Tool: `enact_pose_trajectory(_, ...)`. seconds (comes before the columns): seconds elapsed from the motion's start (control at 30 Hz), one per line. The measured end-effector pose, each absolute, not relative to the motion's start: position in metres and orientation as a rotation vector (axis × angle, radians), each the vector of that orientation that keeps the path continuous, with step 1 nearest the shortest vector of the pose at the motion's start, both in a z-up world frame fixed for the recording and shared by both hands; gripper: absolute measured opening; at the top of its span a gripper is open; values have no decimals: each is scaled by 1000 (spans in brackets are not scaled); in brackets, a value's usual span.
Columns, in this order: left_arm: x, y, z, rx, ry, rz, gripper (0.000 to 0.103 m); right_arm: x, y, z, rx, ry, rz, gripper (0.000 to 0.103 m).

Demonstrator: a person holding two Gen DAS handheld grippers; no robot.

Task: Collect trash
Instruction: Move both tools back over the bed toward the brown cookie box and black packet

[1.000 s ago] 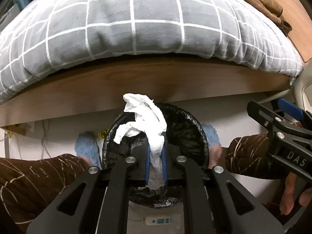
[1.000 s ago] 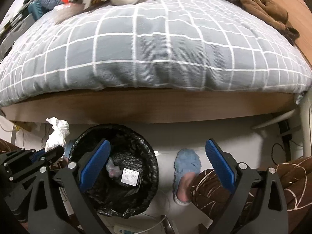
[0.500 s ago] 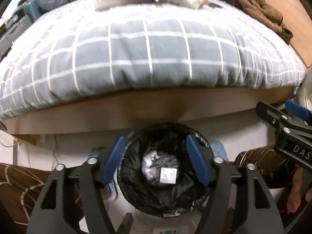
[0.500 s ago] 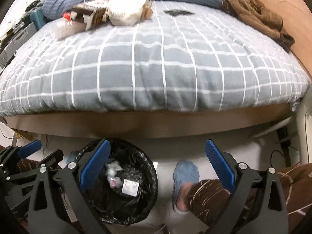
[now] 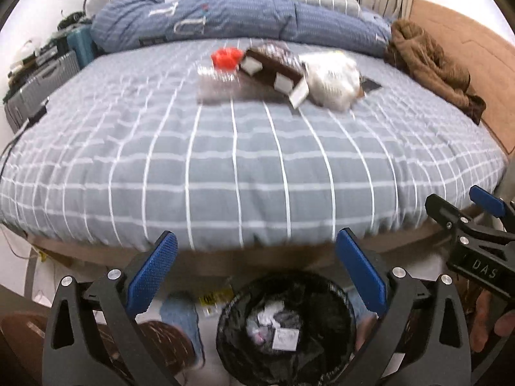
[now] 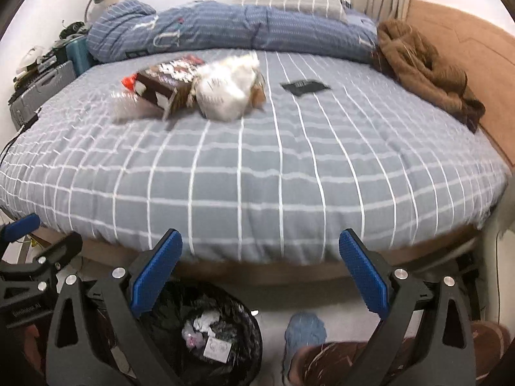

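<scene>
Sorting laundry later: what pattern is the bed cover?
Grey with a white grid check, the bed cover shows best in the right wrist view.

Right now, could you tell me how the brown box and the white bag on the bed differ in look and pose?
The brown box is dark, straight-edged and rigid with white patches on its side; the white bag is pale, rounded and crumpled. The brown box lies long and low, with an open flap at its near end; the white bag sits as a taller lump. In the right wrist view the box is on the left, the bag on the right. Both rest side by side on the checked bedcover.
</scene>
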State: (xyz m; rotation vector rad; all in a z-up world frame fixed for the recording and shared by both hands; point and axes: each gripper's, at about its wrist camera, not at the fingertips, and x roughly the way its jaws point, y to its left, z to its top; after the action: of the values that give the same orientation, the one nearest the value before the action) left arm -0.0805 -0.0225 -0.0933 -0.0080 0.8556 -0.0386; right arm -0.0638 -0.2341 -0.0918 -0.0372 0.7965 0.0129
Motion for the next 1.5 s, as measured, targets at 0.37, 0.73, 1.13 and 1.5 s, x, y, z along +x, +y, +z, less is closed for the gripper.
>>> enact_pose_trajectory(0.37,-30,-22,-62,-12,784,-28,97,-22,-239,-60,-28,712,14,94)
enact_pose_trajectory(0.73,35,-35,-57,15,780,-61,97,30,-253,-60,-22,723,-3,94)
enact_pose_trajectory(1.13,101,-48,-59,76,774,-86,97,102,-281,-63,9,752,-66,94)
enact_pose_trajectory(1.5,148,-59,-72,183,807,-97,97,183,-314,-72,52,799,-141,92)
